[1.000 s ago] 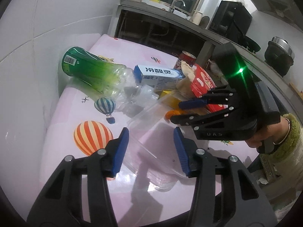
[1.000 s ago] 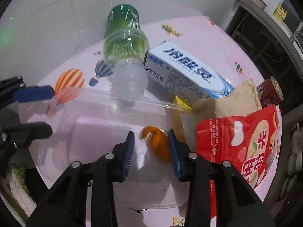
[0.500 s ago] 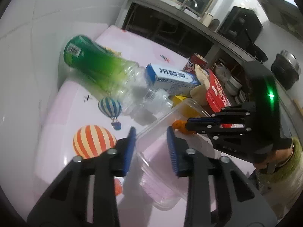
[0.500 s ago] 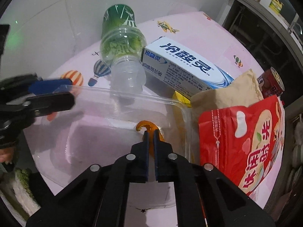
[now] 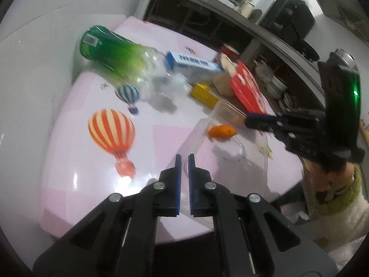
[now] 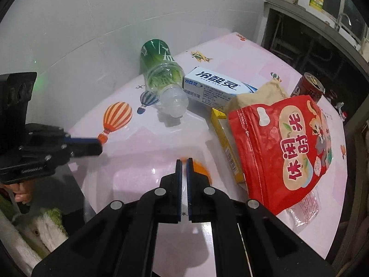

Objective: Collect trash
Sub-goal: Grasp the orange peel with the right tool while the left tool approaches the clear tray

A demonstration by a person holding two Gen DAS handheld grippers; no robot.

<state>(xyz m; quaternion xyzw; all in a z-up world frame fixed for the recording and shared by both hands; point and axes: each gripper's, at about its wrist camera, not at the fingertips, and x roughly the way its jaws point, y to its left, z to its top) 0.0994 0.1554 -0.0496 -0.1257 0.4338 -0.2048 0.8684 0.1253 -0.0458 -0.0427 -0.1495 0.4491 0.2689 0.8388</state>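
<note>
A clear plastic tray carrying orange peel is gripped at opposite rims by the clenched jaws of the left gripper and right gripper, and is best kept level above the pink bench.

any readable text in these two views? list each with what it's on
"冷酸灵": toothpaste box, large blue characters.
"休闲": red snack bag, upside down; the remaining large characters are not clearly readable.
Small print on the toothpaste box side: too small to read.
Green bottle label and barcode: unreadable.
Red can: lettering too small.
Yellow box: print blurred.
Embossed text on the left hand-held gripper: illegible.
</note>
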